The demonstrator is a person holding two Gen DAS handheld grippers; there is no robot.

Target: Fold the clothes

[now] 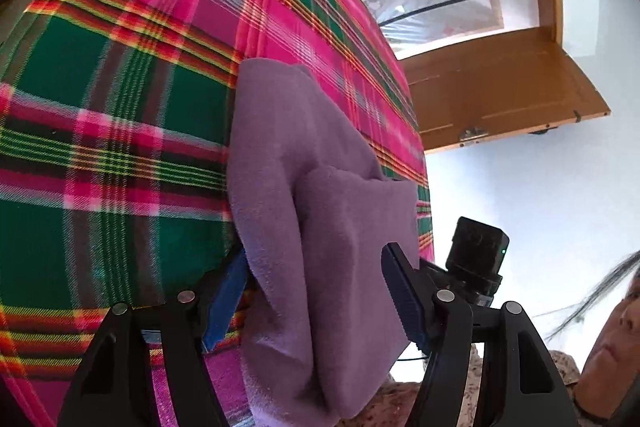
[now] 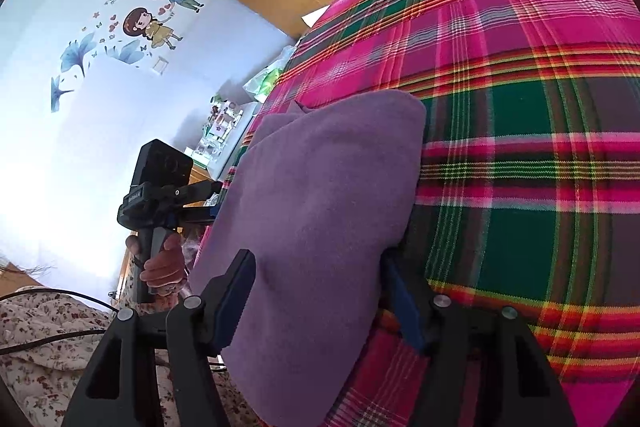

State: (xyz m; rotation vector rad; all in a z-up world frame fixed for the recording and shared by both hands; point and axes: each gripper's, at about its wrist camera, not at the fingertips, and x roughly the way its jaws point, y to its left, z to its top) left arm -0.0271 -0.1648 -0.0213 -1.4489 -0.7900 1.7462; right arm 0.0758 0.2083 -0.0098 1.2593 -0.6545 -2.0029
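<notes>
Plaid bedspread below; purple garment between both grippers' fingers, grasp unclear.

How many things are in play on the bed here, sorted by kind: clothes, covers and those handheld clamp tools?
Purple garment: 1
Plaid bed cover: 1
Handheld grippers: 2, the left gripper and the right gripper, each with the purple cloth between its fingers
Total: 4
</notes>
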